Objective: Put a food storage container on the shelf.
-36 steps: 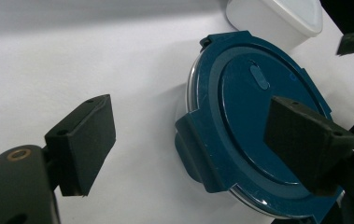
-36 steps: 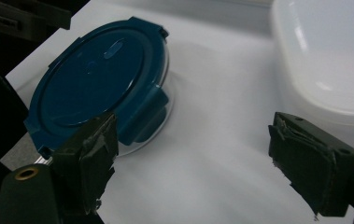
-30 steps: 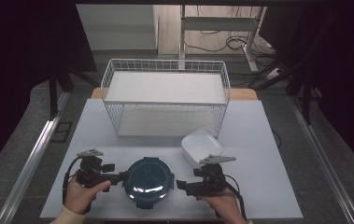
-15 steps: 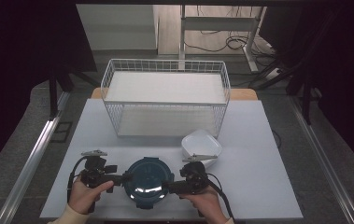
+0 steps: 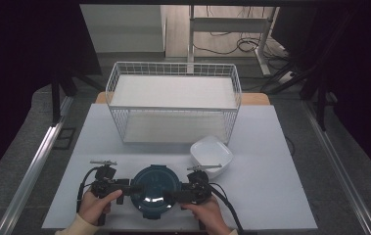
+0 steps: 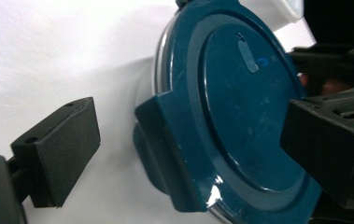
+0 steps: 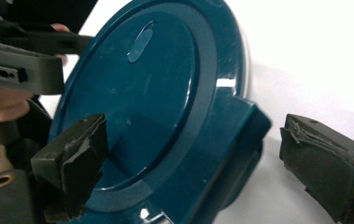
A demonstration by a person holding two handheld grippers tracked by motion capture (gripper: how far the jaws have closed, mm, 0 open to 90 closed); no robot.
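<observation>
A round container with a dark teal lid (image 5: 154,190) sits on the white table (image 5: 271,186) near its front edge. My left gripper (image 5: 128,188) is at the container's left side and my right gripper (image 5: 174,197) at its right, each held by a hand. In the left gripper view the left gripper (image 6: 188,154) is open, its jaws straddling a latch tab (image 6: 165,144) on the lid (image 6: 249,116). In the right gripper view the right gripper (image 7: 202,170) is open too, straddling the opposite latch tab (image 7: 240,140) of the lid (image 7: 156,93). Neither pair of jaws presses on a tab.
A white square bowl (image 5: 211,155) lies just behind and to the right of the container. A white wire basket (image 5: 173,105) stands at the back of the table. Bare table spreads to the right, and dark floor and table legs lie beyond.
My right gripper has moved left from beside the bowl up to the container's right tab. The left gripper has edged in onto the left tab.
</observation>
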